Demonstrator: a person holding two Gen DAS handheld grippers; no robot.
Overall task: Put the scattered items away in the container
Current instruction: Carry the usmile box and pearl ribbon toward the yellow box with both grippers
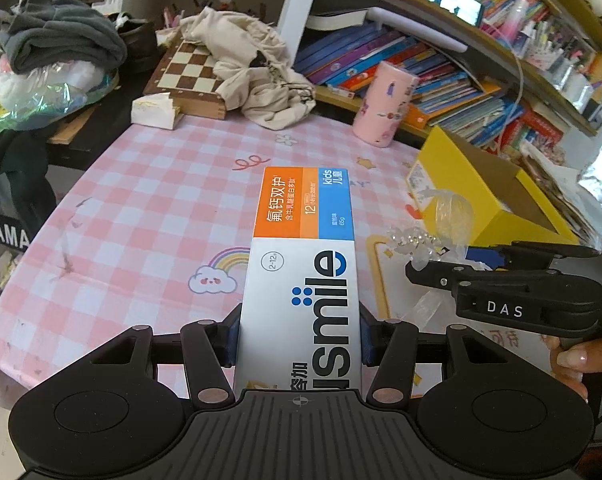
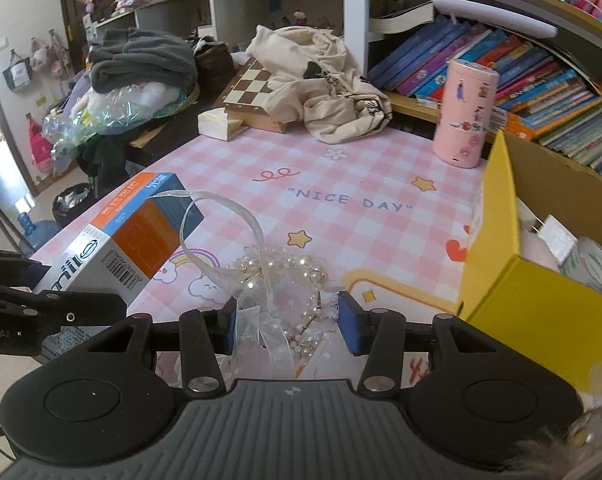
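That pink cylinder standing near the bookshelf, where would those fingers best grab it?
Probably around the middle of the pink cylinder, coming in level from the open table side. It stands upright with straight round walls, so the fingers could close across its width. Books sit close behind it and the yellow box stands nearby, crowding other approaches.

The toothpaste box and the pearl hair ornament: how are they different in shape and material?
The toothpaste box is a rigid, long printed carton with flat sides; the pearl hair ornament is a loose, irregular cluster of beads with a clear ribbon loop. The box is opaque white, orange and blue; the ornament is pale and partly see-through. Shared: each sits between a gripper's blue pads, above the checked tablecloth.
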